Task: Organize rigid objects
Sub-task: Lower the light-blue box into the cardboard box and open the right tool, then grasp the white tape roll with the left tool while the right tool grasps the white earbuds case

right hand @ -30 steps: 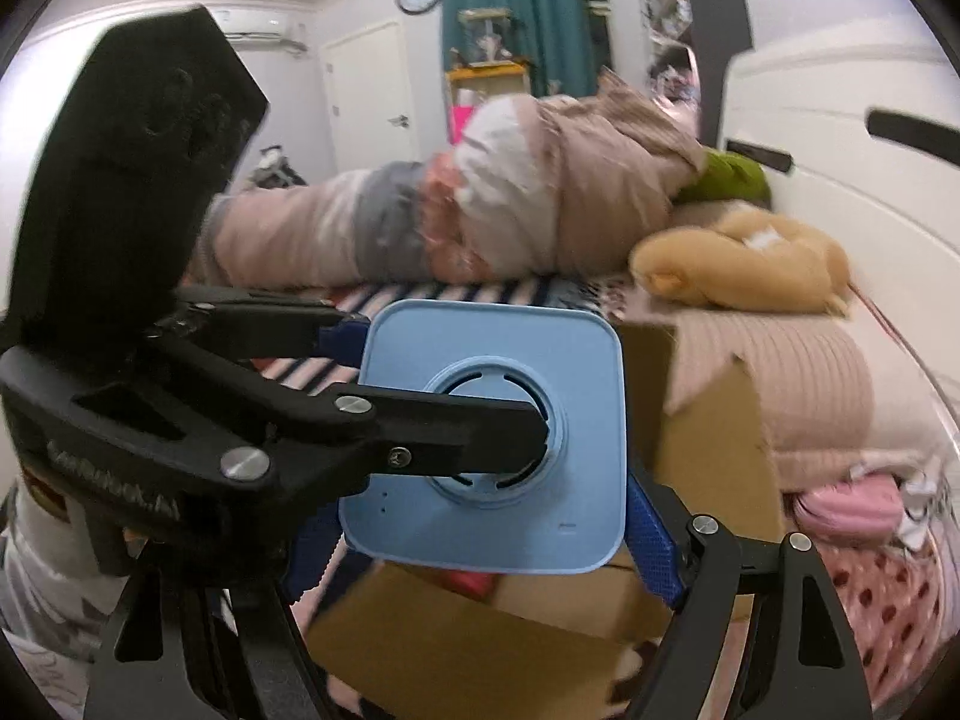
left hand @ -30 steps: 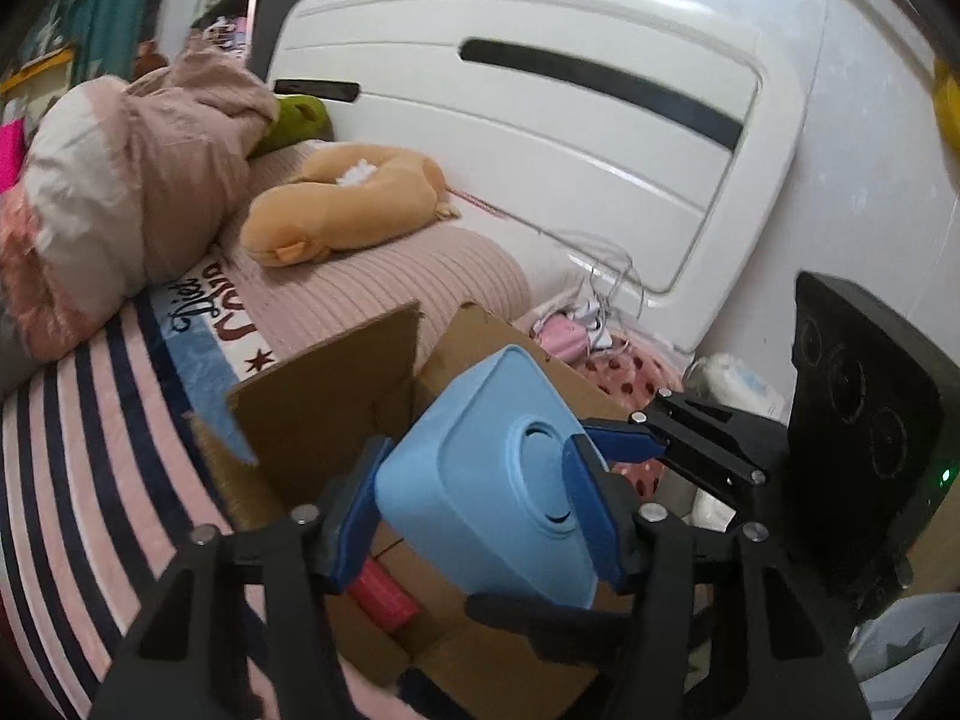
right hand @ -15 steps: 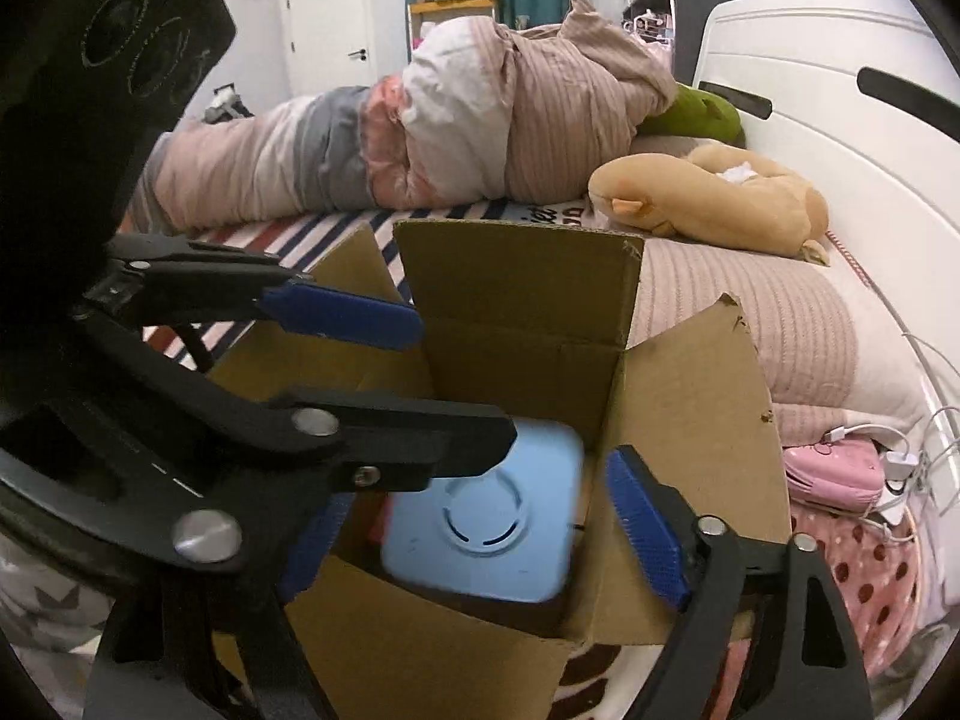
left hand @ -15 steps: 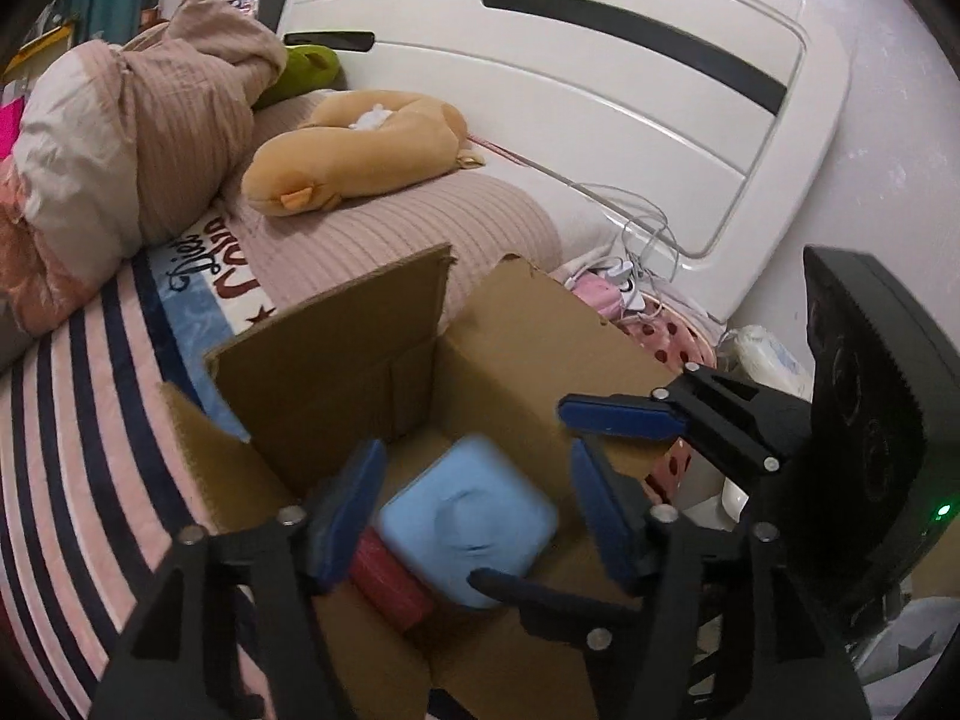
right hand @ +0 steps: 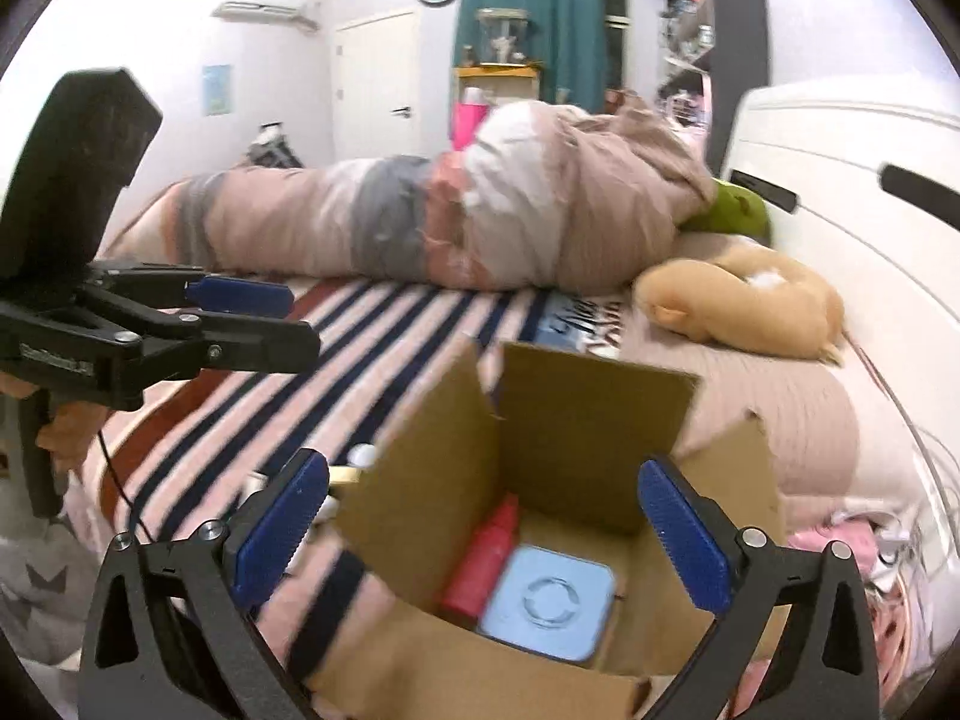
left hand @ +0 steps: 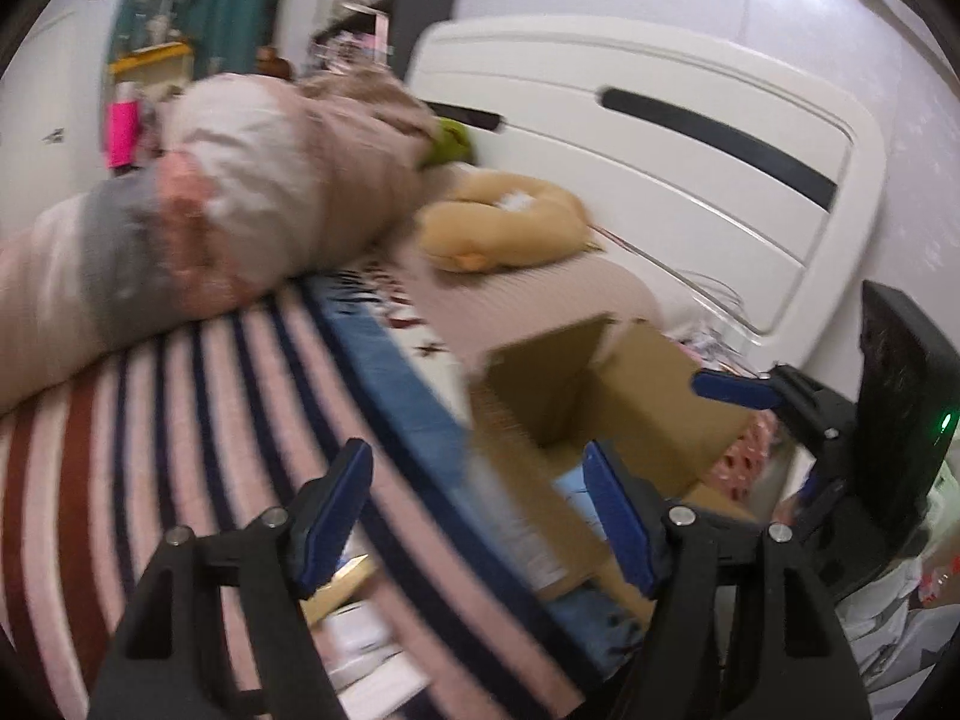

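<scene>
An open cardboard box [right hand: 576, 414] stands on the striped bed; it also shows in the left wrist view [left hand: 648, 396]. Inside lie a light-blue square object [right hand: 549, 600] and a red bottle [right hand: 483, 558]; a sliver of the blue object [left hand: 570, 483] shows in the left wrist view. My right gripper [right hand: 483, 534] is open and empty above the box opening. My left gripper [left hand: 480, 510] is open and empty, over the bed to the left of the box; it appears in the right wrist view [right hand: 240, 306]. Small pale items [left hand: 354, 618] lie on the bed below it, blurred.
A rolled duvet [right hand: 456, 216] lies across the bed. A tan plush toy [right hand: 744, 300] and a green one [right hand: 735, 210] rest by the white headboard [left hand: 690, 180]. Pink items and cables [right hand: 834, 540] sit right of the box.
Both grippers let go of the light-blue object, which now lies in the box. The left gripper has swung left over the bed; the right gripper has lifted above the box.
</scene>
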Demonstrator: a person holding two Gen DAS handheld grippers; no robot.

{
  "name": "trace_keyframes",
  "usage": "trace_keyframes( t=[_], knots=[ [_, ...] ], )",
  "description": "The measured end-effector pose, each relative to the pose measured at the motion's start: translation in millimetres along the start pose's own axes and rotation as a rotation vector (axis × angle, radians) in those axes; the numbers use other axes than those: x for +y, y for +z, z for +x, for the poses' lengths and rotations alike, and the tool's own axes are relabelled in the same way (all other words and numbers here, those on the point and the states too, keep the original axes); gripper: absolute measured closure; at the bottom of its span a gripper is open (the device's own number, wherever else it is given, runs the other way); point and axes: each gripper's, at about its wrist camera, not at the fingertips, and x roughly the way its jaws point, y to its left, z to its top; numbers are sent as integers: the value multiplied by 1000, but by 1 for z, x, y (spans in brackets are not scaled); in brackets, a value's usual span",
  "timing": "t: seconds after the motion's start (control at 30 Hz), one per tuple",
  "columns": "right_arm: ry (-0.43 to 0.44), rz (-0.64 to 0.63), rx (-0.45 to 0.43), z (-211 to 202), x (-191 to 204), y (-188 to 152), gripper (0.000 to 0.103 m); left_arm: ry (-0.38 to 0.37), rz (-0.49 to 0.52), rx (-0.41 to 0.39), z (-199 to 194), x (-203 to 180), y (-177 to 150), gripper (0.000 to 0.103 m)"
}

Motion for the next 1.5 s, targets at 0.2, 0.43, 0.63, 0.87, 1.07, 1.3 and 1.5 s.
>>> trace_keyframes(
  t=[0.2, 0.43, 0.63, 0.87, 1.07, 1.3, 1.5],
  knots=[
    [159, -16, 9, 16, 50, 22, 0, 140, -88, -38, -38, 63, -39, 30],
    [283, -119, 126, 65, 123, 14, 0, 187, -174, -3, -42, 117, -102, 30],
    [282, -56, 315, 122, 144, -30, 9, 111, -238, 90, -10, 140, -151, 30],
    [202, 112, 430, 181, 124, -48, 29, -3, -262, 169, 31, 142, -182, 30],
    [217, 196, 504, 211, 110, -54, 55, -77, -264, 190, 52, 136, -186, 32],
    [97, 151, 496, 201, 97, -61, 62, -47, -281, 210, 74, 134, -180, 56],
    [55, 136, 485, 205, 86, -63, 61, -11, -268, 208, 66, 138, -179, 58]
  ],
)
